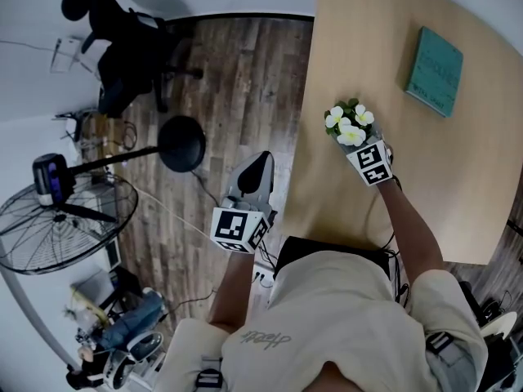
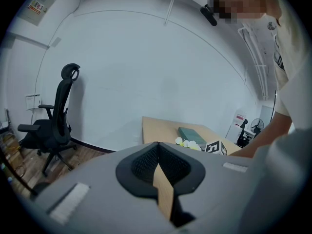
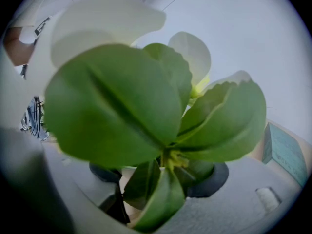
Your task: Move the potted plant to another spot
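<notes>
Dark wood-plank flooring (image 1: 237,72) fills the left of the head view, with a black office chair (image 1: 114,39) near the white wall and a black wire-caged floor fan (image 1: 61,219) further left. To the right lies a pale wooden counter (image 1: 359,23), which carries a teal hardcover book (image 1: 435,70) near its far side.

The small potted plant with white flowers and broad green leaves (image 1: 350,125) is over the counter's left part, near the edge and well apart from the book. The right gripper (image 3: 161,177) reaches in from the near side, and its jaws stand wide on either flank of the white pot, pinching it. The leaves fill most of the right gripper view. Whether the pot's base rests on the counter cannot be told.

The left gripper (image 2: 156,150) hangs over the floor, just off the counter's left edge. Its jaws are pressed together at the tips with nothing between them.
</notes>
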